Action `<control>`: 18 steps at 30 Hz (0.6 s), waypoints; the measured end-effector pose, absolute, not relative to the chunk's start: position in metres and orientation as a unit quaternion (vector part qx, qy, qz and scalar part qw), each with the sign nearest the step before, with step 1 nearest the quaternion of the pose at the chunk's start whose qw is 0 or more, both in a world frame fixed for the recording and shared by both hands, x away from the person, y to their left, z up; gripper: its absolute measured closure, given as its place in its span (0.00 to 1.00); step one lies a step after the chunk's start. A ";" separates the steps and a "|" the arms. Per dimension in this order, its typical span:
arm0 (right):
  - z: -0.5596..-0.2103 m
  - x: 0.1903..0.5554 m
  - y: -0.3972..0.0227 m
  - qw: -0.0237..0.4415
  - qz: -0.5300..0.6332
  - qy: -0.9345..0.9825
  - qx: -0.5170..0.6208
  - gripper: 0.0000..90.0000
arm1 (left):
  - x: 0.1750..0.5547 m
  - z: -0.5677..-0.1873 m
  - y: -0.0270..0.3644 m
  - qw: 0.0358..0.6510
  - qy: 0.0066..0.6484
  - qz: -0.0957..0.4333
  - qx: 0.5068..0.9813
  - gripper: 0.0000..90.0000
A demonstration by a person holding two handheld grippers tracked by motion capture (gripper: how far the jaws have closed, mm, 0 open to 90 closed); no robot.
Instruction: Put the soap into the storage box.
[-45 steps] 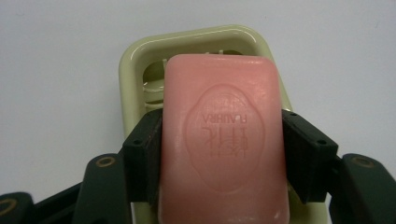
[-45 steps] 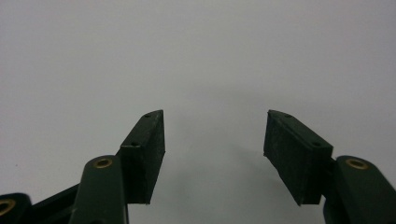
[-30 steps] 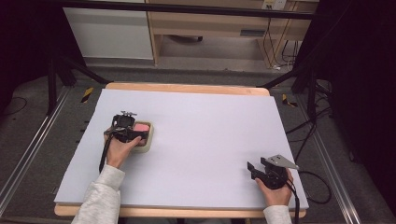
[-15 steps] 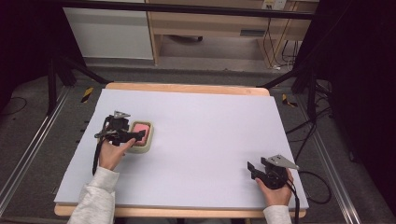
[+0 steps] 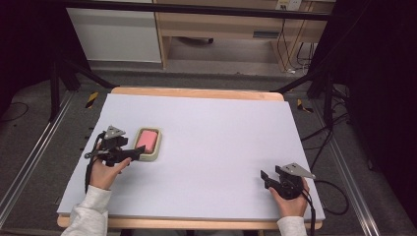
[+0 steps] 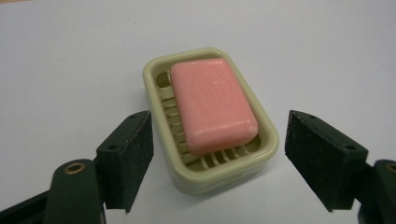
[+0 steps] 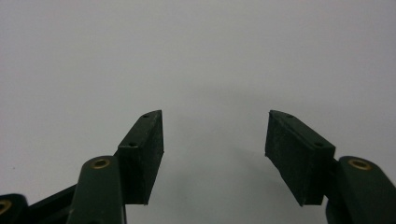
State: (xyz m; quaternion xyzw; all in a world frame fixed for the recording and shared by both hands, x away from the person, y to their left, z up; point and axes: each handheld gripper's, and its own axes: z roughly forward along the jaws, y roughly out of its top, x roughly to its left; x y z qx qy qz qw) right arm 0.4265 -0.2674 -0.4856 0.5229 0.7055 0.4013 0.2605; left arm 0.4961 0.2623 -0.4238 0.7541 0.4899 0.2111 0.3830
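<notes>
Left gripper view has my left tool (image 6: 217, 158) spread wide, one jaw on each side of the dish (image 6: 211, 122), neither touching it. That pink soap (image 6: 212, 105) lies flat inside on the ribs, pushed toward one side so slots show along the other. I've lined the jaws across the dish's short width, I'd say because that's the span they can close on. From the high view, the dish (image 5: 148, 143) sits on the left part of the worktop (image 5: 216, 132), just beyond my left tool (image 5: 139, 151). Over at the near right corner, my right tool (image 5: 264, 177) rests parked, jaws apart, holding nothing, out of the way.
</notes>
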 end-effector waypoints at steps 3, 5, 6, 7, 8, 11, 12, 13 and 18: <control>-0.485 0.426 -0.267 0.259 0.403 0.704 0.525 0.41 | 0.490 -0.428 0.268 0.384 0.494 0.211 0.751 0.26; -0.485 0.426 -0.268 0.259 0.404 0.704 0.525 0.41 | 0.486 -0.432 0.271 0.381 0.495 0.212 0.752 0.25; -0.485 0.426 -0.268 0.258 0.404 0.703 0.525 0.41 | 0.484 -0.434 0.273 0.380 0.496 0.213 0.751 0.25; -0.485 0.426 -0.268 0.258 0.404 0.703 0.525 0.41 | 0.482 -0.436 0.275 0.381 0.497 0.212 0.750 0.25; -0.485 0.426 -0.268 0.258 0.404 0.703 0.525 0.41 | 0.480 -0.439 0.278 0.382 0.499 0.210 0.749 0.25; -0.485 0.426 -0.268 0.258 0.404 0.703 0.525 0.40 | 0.474 -0.443 0.284 0.386 0.503 0.212 0.743 0.25; -0.485 0.426 -0.268 0.259 0.404 0.703 0.525 0.40 | 0.472 -0.444 0.286 0.387 0.503 0.212 0.743 0.25; -0.485 0.426 -0.268 0.259 0.404 0.702 0.526 0.40 | 0.470 -0.446 0.288 0.387 0.502 0.213 0.744 0.25; -0.485 0.426 -0.268 0.259 0.405 0.701 0.527 0.38 | 0.463 -0.455 0.294 0.378 0.506 0.216 0.744 0.25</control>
